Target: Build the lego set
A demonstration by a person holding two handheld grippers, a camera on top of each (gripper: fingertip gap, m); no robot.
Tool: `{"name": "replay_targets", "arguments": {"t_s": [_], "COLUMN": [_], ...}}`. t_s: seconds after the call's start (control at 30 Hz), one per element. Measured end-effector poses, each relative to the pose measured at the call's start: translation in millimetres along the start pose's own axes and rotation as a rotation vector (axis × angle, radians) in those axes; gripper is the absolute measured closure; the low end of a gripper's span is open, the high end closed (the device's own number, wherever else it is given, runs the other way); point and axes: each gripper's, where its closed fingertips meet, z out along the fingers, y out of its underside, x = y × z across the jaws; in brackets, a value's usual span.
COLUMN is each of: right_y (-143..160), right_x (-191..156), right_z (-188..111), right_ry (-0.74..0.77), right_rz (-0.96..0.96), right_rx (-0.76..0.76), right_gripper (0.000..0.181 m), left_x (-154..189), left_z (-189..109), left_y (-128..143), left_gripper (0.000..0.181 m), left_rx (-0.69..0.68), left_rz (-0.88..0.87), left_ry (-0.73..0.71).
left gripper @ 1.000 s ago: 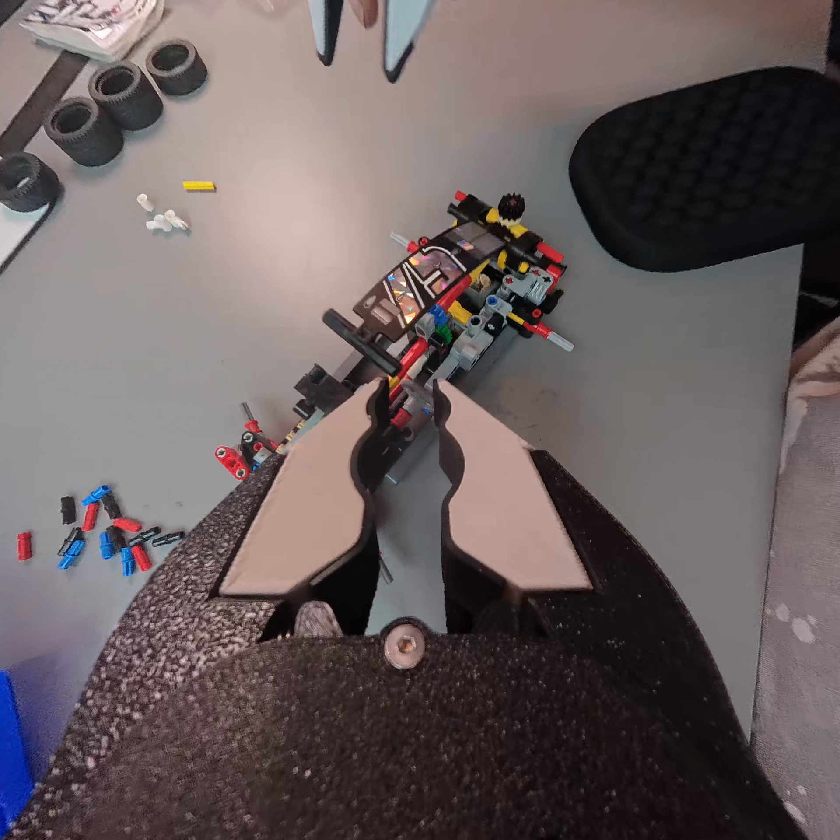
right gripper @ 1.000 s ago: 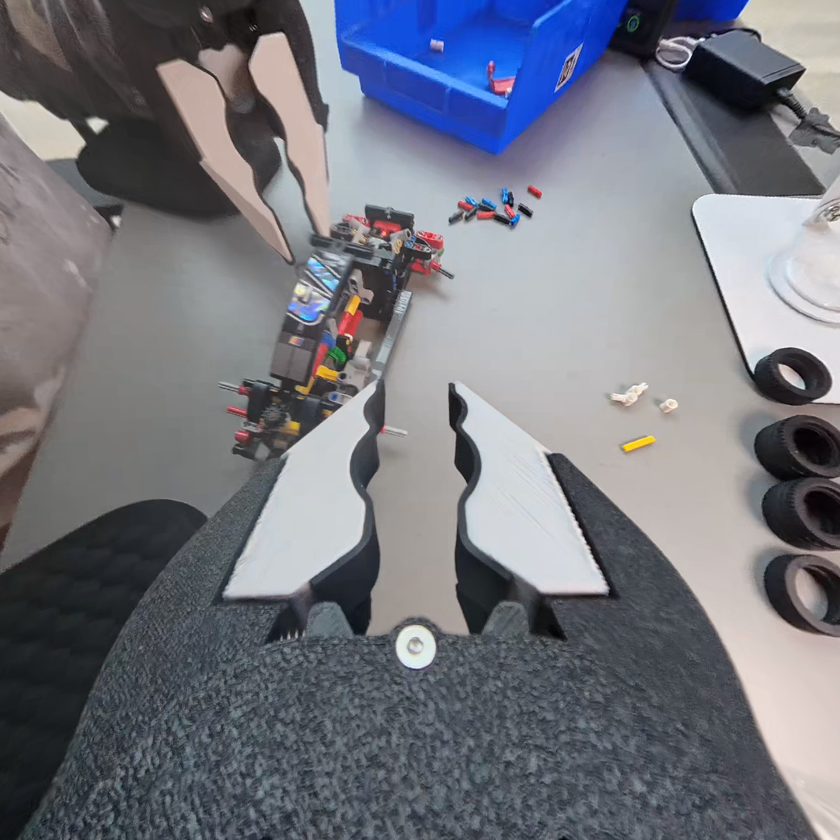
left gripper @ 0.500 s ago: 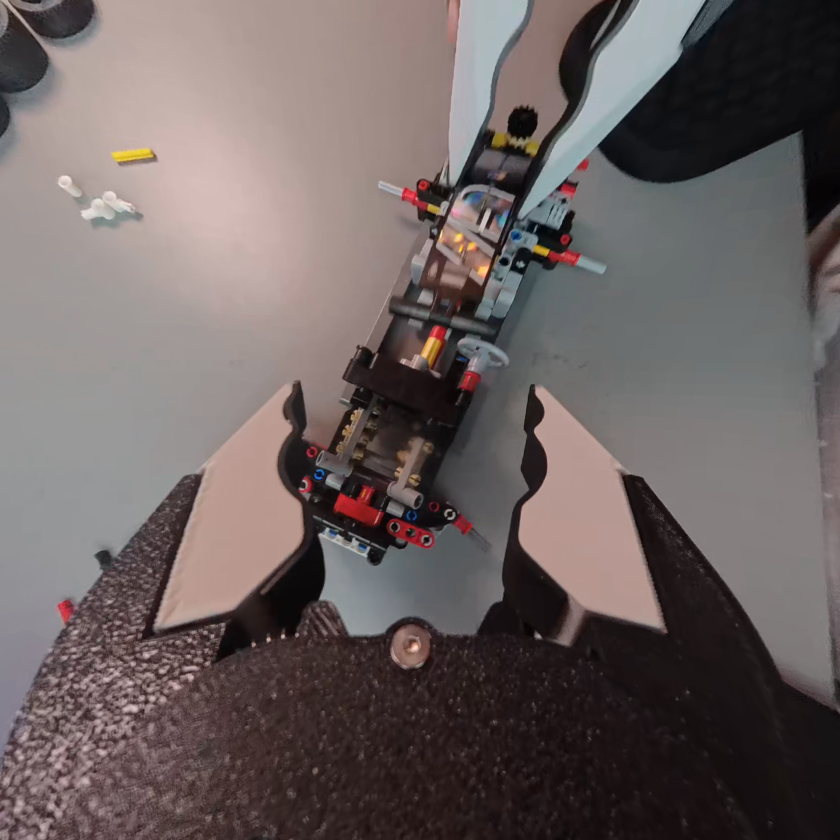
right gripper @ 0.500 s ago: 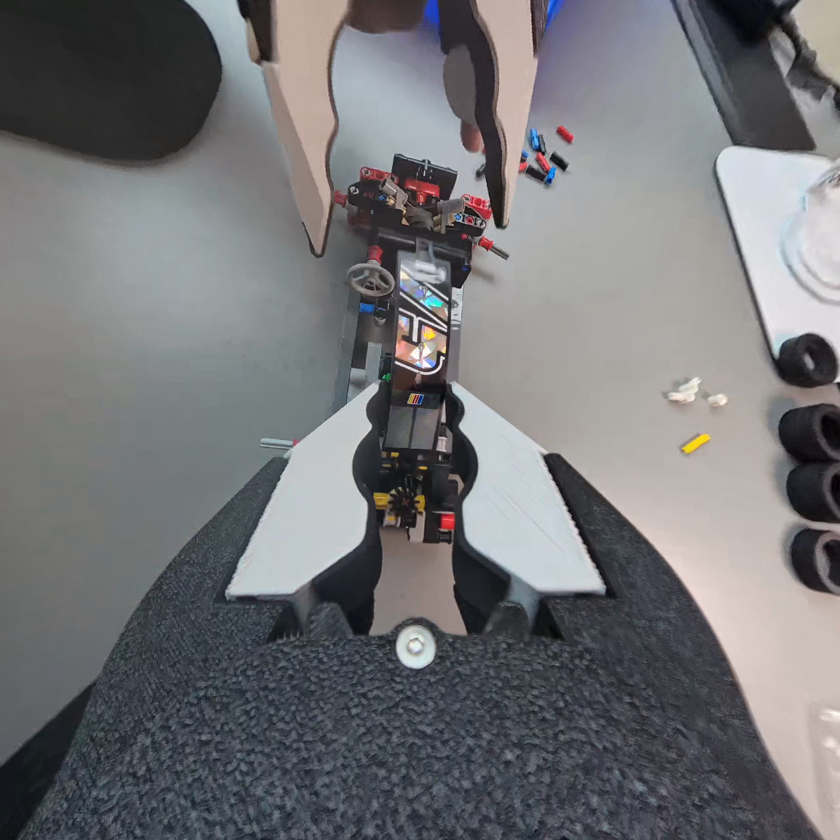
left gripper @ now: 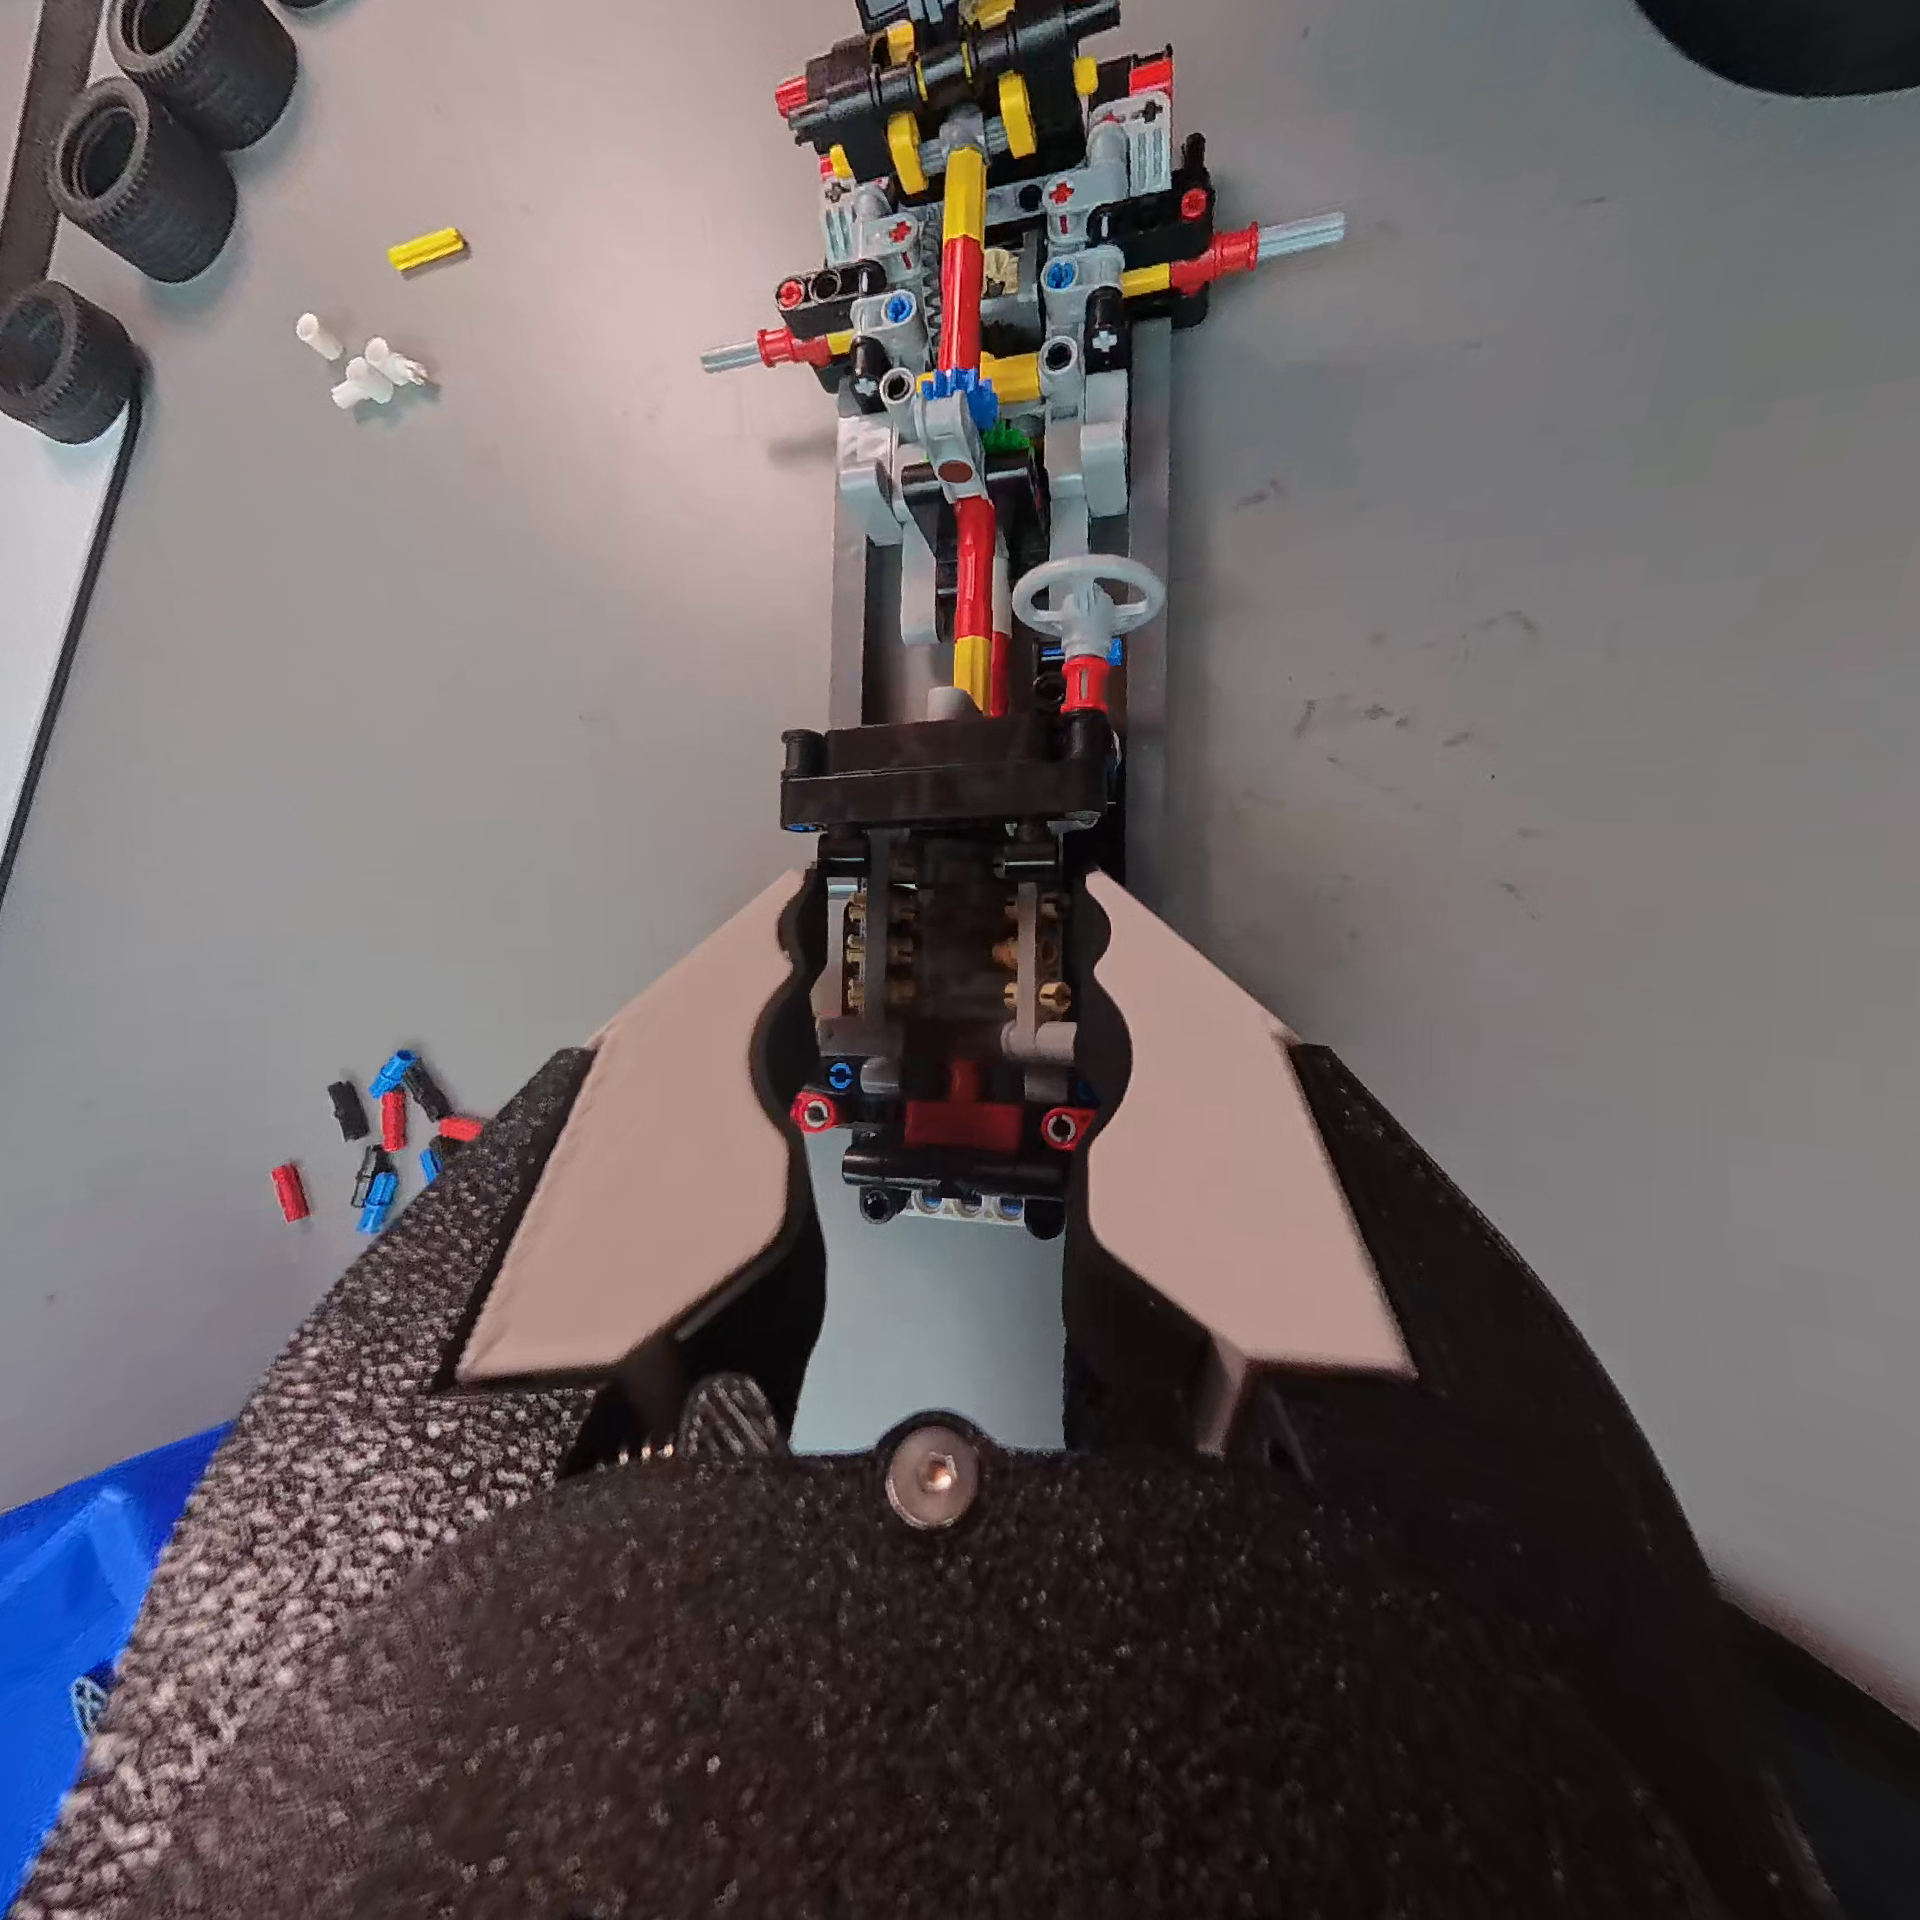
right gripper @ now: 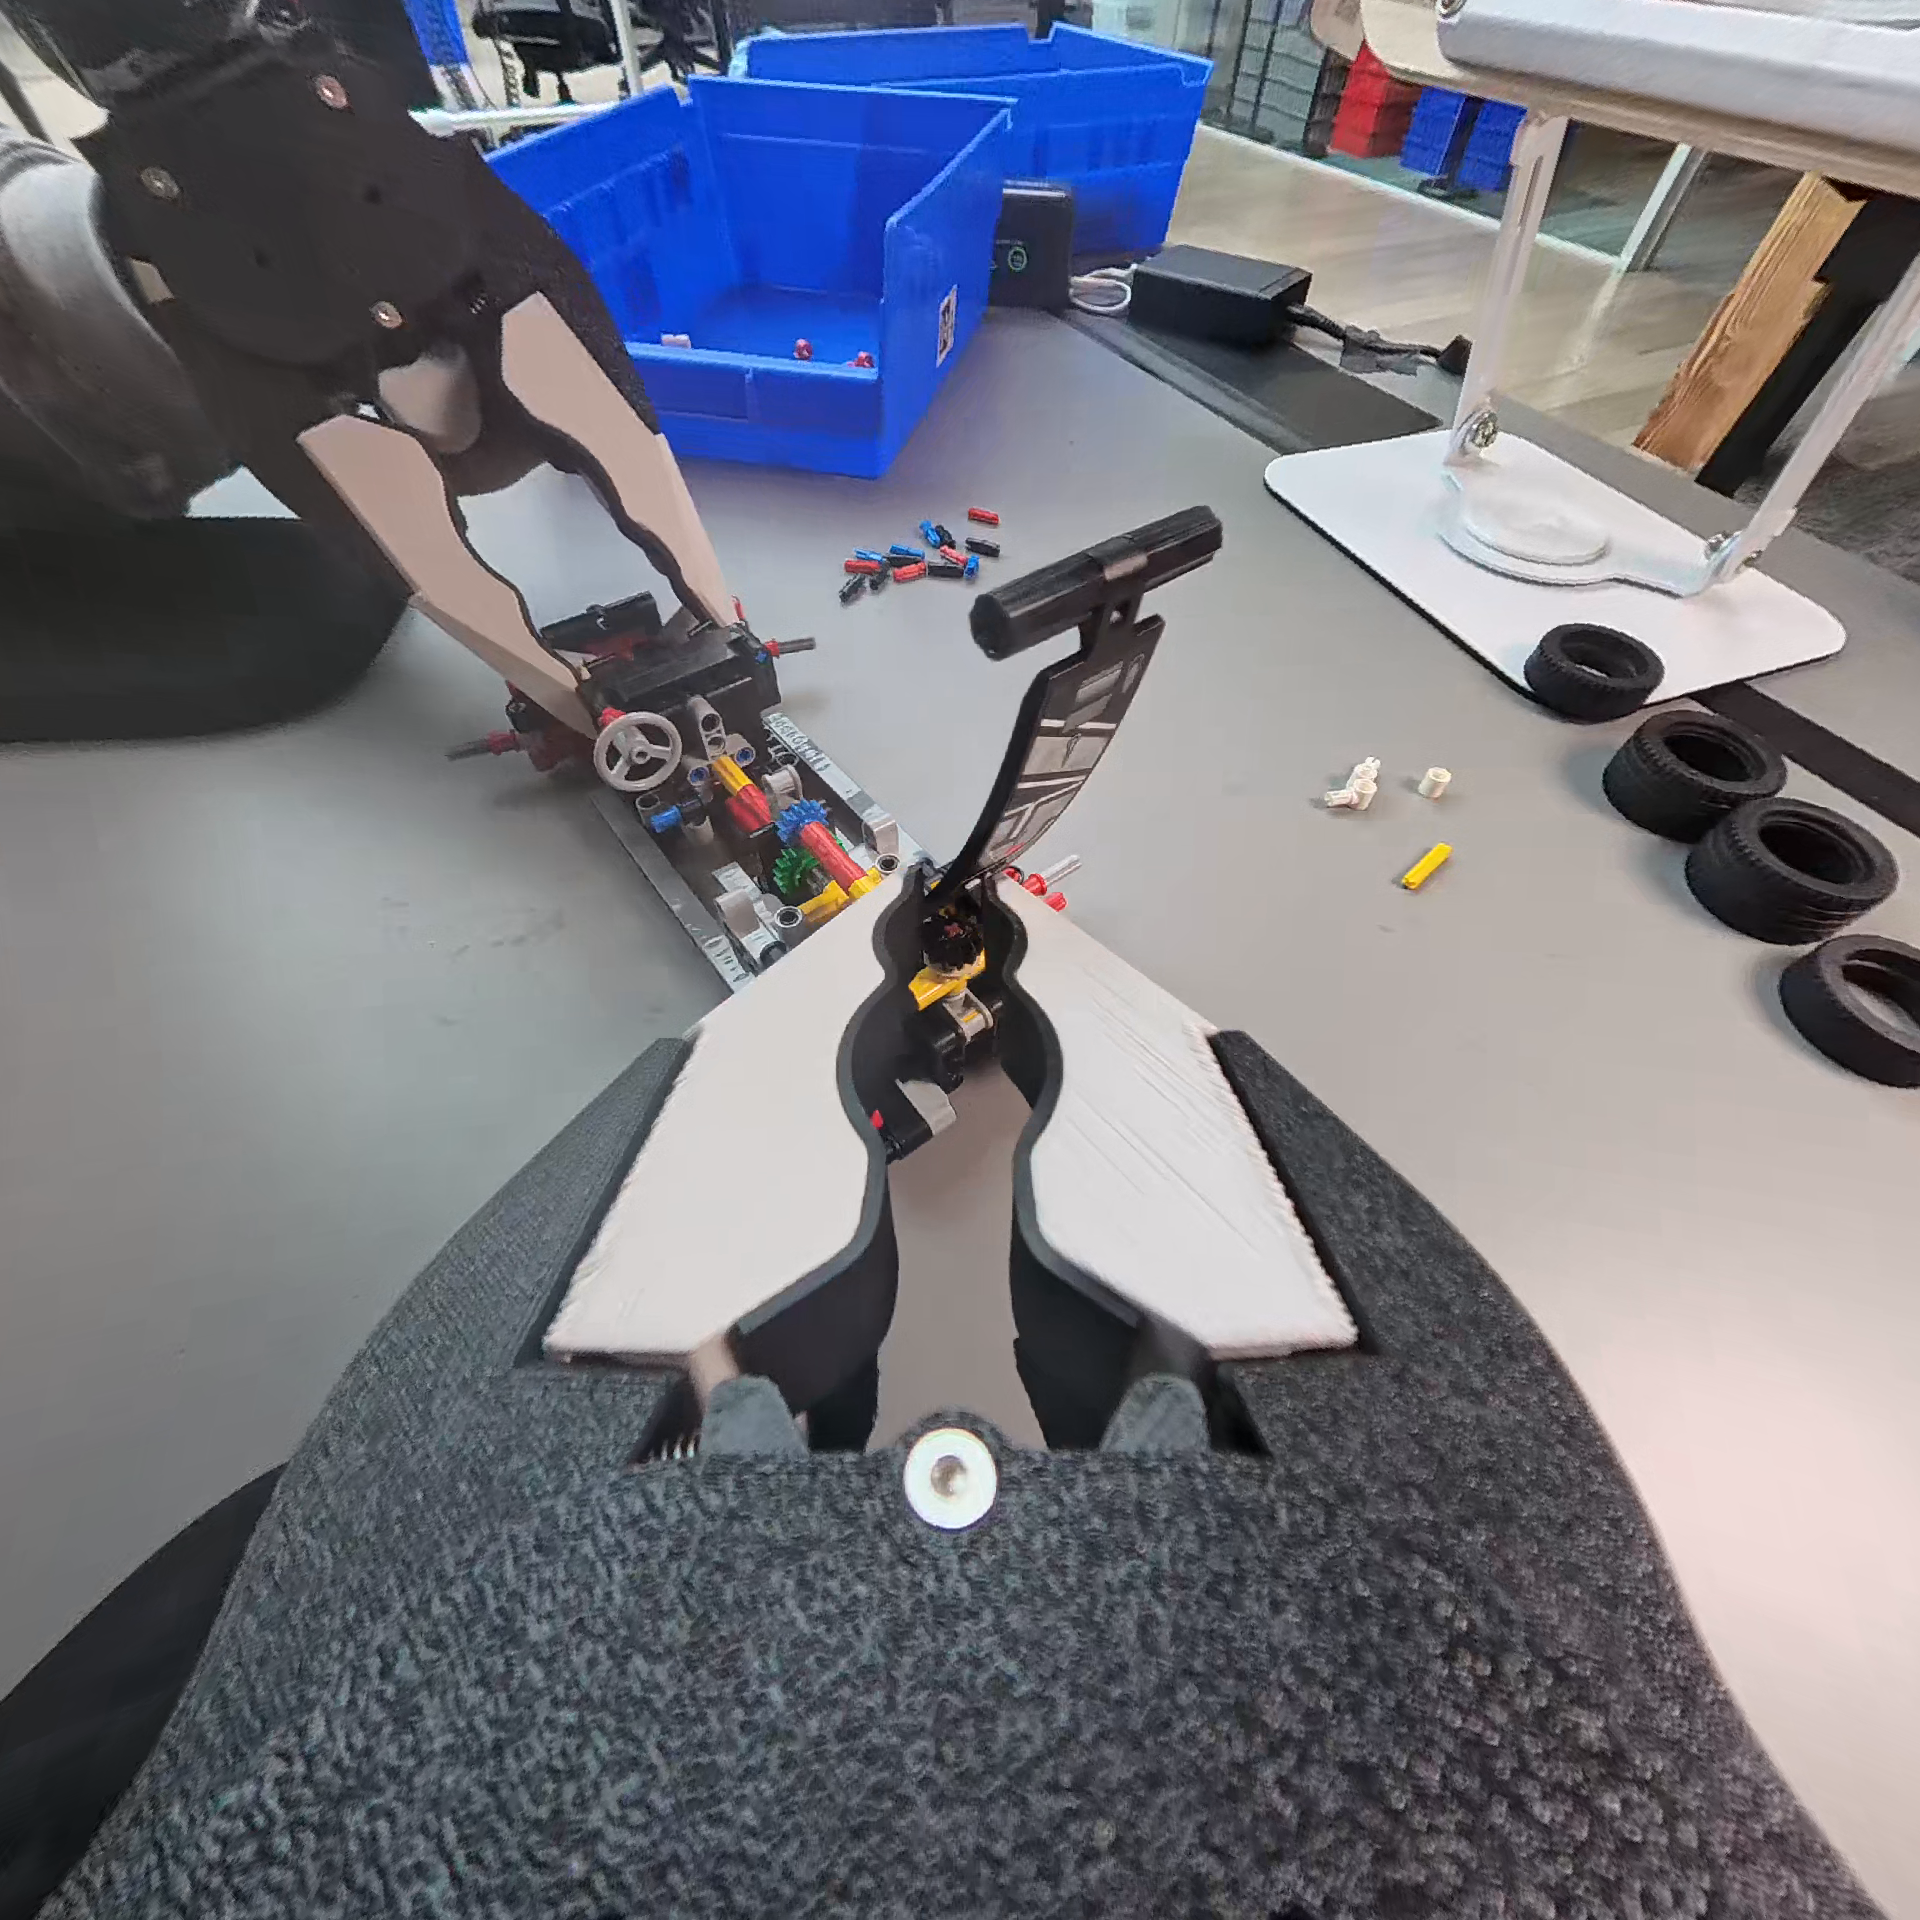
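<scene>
1. While the lego car chassis (left gripper: 987, 582) lies lengthwise on the grey table (left gripper: 468, 675) in the left wrist view, the left gripper (left gripper: 948, 883) clamps its near end, one finger on each side of the engine block.
2. From that grip the chassis runs toward 12 o'clock, with a red and yellow shaft along its middle and a grey steering wheel (left gripper: 1087, 601) just right of it.
3. At 10 o'clock lie black tyres (left gripper: 135, 177), a yellow pin (left gripper: 426, 250) and white connectors (left gripper: 364, 364); at 8 o'clock is a scatter of small pins (left gripper: 384, 1132) in red, blue and black, and a blue bin (left gripper: 62, 1558) shows at the lower left edge.
4. Seen from the right wrist view, the right gripper (right gripper: 948, 888) pinches the rear end of the chassis (right gripper: 769, 821), a black gear and yellow parts sitting between its fingers.
5. A black hood panel (right gripper: 1070, 748) with a cross bar stands tilted up toward 1 o'clock from those fingertips.
6. At 10 o'clock the left gripper (right gripper: 655, 655) grips the far end of the chassis beside the steering wheel (right gripper: 636, 750).
7. Blue bins (right gripper: 810, 260) stand at 12 o'clock, with small pins (right gripper: 920, 551) before them.
8. At 2 to 3 o'clock are a white stand base (right gripper: 1558, 551), four tyres (right gripper: 1787, 862), white connectors (right gripper: 1371, 784) and the yellow pin (right gripper: 1425, 864).
</scene>
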Motion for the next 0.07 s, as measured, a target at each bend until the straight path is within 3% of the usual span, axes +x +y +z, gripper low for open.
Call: {"name": "replay_targets", "arguments": {"t_s": [0.07], "right_y": [-0.5], "right_x": [-0.6], "right_z": [2.3], "right_ry": [0.010], "right_rz": [0.007], "right_rx": [-0.007], "right_gripper": [0.174], "left_x": [3.3], "left_z": [-6.1], "left_y": [2.6], "left_gripper": [0.136], "left_rx": [-0.002], "left_rz": [-0.021], "left_ry": [0.037]}}
